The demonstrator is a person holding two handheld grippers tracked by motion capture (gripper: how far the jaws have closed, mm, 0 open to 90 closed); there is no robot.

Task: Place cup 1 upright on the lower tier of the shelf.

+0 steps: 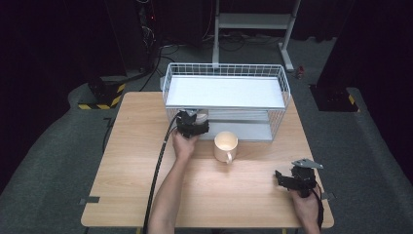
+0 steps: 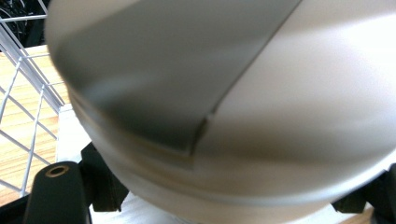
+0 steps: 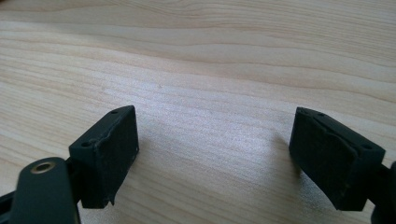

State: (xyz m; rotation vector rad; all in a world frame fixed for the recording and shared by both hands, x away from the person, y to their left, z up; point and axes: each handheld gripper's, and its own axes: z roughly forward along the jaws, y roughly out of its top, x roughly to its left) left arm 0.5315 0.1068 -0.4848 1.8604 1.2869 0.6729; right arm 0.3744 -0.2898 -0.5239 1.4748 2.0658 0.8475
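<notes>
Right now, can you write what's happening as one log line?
left gripper: shut on bowl, at rack | right gripper: open, over table | mug: upright

The left gripper (image 1: pixel 192 122) sits at the wire rack's (image 1: pixel 280 80) lower shelf, a mug (image 1: pixel 225 146) just to its right on the table (image 1: pixel 136 165), the right gripper (image 1: pixel 292 179) well apart beyond.

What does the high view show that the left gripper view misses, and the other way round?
High view: the cream ceramic mug with its handle, and the right gripper near the table's right edge. Left gripper view: a close, blurred look at the pale round vessel that its black jaws seem to clamp. Both: the white wire rack, the light wooden table and the left gripper.
</notes>
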